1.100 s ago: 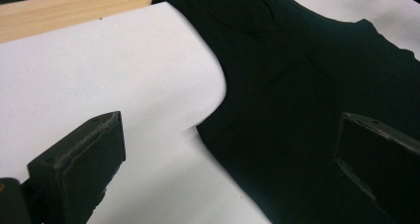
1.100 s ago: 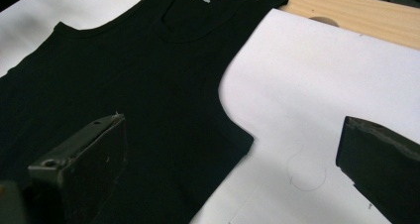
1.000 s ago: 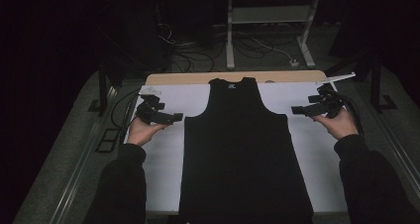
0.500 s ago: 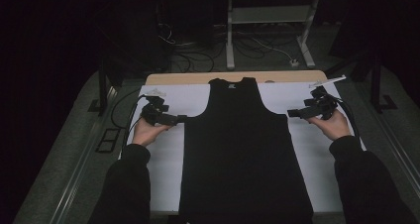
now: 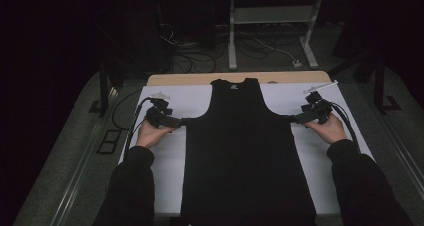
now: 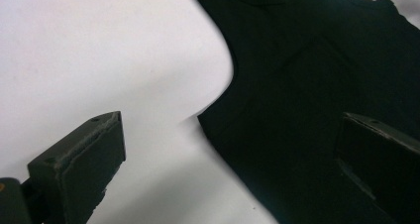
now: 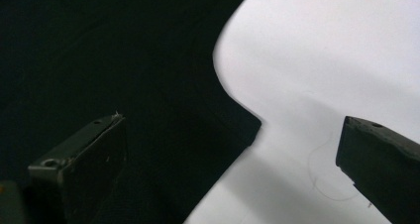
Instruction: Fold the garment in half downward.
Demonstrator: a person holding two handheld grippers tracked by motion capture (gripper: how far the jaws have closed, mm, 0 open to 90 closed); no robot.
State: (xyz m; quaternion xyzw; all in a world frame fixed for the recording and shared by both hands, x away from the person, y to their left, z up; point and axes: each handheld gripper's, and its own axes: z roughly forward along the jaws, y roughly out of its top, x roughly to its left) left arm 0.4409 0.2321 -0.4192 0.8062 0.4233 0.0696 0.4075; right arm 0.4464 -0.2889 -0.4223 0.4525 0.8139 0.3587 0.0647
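Observation:
A black sleeveless top [image 5: 247, 151] lies flat on the white sheet [image 5: 170, 156], neck toward the far edge. My left gripper [image 5: 182, 121] is open, its tips at the top's left underarm corner [image 6: 203, 120]; one jaw is over the white sheet, the other over the black cloth. On the other side my right gripper [image 5: 294, 118] is open too, at the right underarm corner [image 7: 255, 125], and straddles that edge the same way. Nothing is held between either pair of jaws.
The white sheet covers a wooden table [image 5: 200, 79]. Cables [image 5: 132, 123] trail from both grippers off the table's sides. Beyond the far edge stand a metal frame [image 5: 270, 31] and floor cables in the dark.
Both grippers have moved inward toward the top, from out over the white sheet to its underarm corners. The top has not moved.

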